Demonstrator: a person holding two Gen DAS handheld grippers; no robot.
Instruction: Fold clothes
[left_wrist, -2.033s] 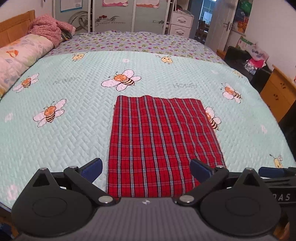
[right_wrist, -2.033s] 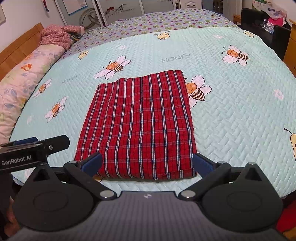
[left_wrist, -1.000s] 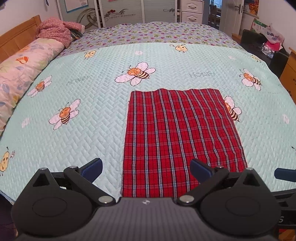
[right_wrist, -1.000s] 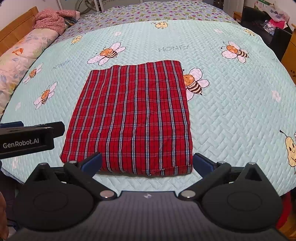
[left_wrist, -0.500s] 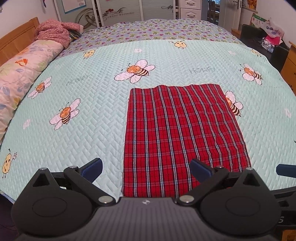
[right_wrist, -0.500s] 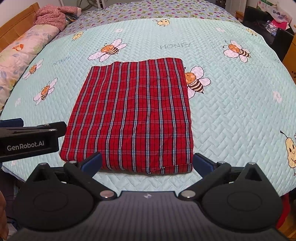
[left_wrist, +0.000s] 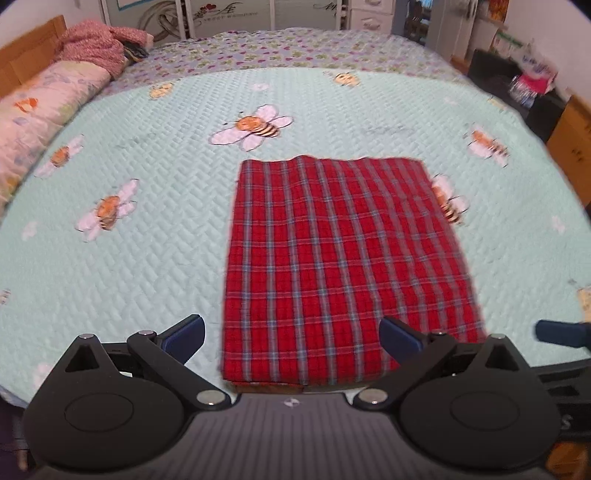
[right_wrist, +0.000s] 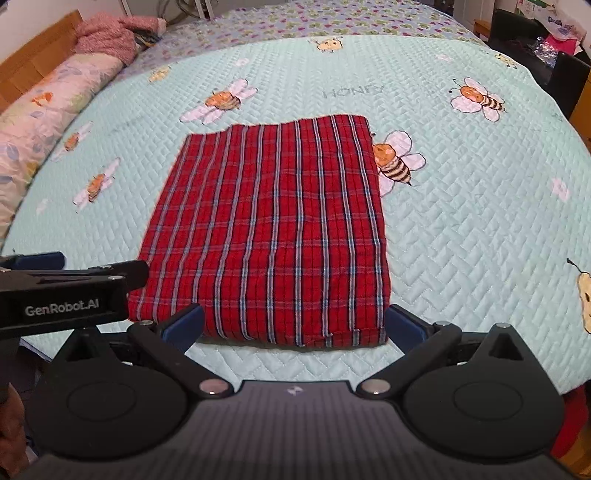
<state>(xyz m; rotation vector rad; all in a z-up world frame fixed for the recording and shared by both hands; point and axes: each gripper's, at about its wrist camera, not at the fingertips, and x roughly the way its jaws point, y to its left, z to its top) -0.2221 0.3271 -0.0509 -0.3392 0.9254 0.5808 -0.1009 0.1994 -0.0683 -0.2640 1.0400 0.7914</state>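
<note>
On the bee-print mint quilt (right_wrist: 480, 229), the folded red plaid garment (right_wrist: 273, 229) lay unchanged; both grippers (left_wrist: 291, 334) (right_wrist: 293, 325), spread and empty, had drawn nearer its near edge.

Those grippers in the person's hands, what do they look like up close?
Each gripper, left and right, is matte black plastic: two round discs, angular linkage arms with silver pivot pins, and a ribbed grey body bearing a small white logo. The fingers end in dark blue pads. Seen from the right wrist view, the left one's side reads "GenRobot.AI" in white.
</note>
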